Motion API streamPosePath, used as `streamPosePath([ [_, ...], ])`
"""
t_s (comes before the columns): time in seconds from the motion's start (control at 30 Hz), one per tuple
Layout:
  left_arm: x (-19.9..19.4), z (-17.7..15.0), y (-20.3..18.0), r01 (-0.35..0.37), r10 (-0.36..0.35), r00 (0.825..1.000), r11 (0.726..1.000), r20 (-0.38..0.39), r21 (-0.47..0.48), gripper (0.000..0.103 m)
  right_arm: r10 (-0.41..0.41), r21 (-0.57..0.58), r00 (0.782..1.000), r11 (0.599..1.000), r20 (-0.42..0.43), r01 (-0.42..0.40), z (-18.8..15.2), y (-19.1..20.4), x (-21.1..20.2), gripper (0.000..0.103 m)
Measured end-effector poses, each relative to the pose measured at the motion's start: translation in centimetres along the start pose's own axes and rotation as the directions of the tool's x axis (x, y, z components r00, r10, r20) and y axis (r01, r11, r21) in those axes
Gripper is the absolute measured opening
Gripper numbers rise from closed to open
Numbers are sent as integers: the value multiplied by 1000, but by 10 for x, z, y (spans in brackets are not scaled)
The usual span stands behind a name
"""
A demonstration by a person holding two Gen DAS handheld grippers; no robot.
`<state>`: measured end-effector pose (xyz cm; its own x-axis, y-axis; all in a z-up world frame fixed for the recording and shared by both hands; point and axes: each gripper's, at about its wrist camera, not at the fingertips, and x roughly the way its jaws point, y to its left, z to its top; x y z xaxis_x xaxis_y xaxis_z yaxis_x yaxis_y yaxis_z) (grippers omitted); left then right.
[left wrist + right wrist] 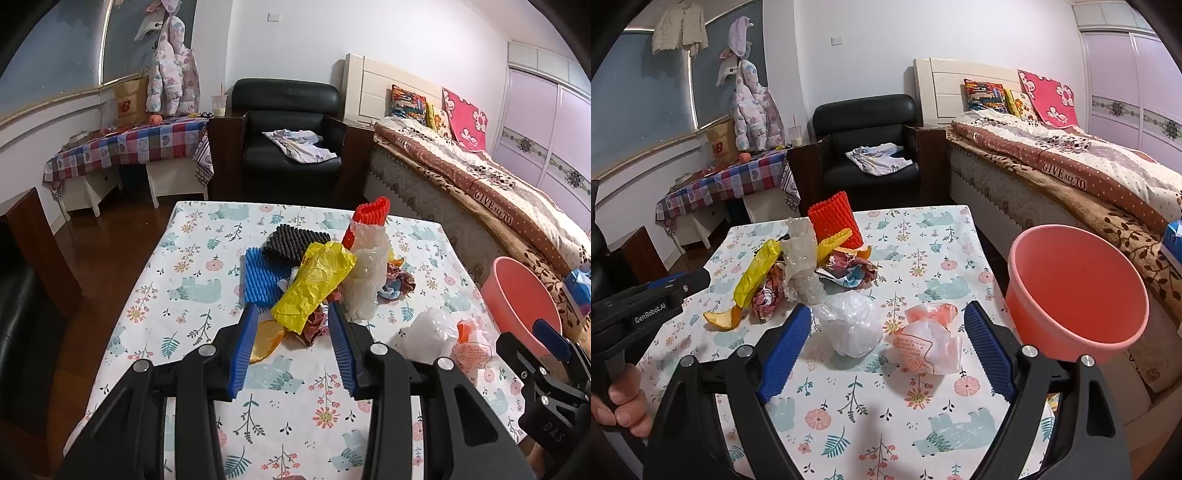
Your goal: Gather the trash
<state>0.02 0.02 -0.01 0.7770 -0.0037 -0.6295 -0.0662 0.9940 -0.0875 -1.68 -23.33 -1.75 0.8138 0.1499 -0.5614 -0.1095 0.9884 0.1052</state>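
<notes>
One pink basin [1078,291]; two white bags [851,325] [929,341]. Left gripper [293,321] and right gripper [886,328]: fingers apart, gripping nothing.

Crumpled wrappers [314,280] heaped mid-table; empty pink basin [1078,291] at the table's edge.

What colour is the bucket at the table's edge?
Salmon pink, plain inside and out. The bucket shows best in the right wrist view.

Ahead of the left claw [293,314]: three foam nets, one blue [258,280], one black [291,242], one red [369,218]; one yellow bag [314,284]. Between the right claw's [890,325] fingers: two crumpled bags, white [851,325] and pink-white [929,343]. Beside it: one pink basin [1078,291].
</notes>
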Motion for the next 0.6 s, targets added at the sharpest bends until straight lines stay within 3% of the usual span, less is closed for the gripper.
streamPosePath([
  [0.6,3,0,2,-1,1,1000,1000,-6,-6,39,-2,-3,1000,1000,4,2,0,-1,0,85],
])
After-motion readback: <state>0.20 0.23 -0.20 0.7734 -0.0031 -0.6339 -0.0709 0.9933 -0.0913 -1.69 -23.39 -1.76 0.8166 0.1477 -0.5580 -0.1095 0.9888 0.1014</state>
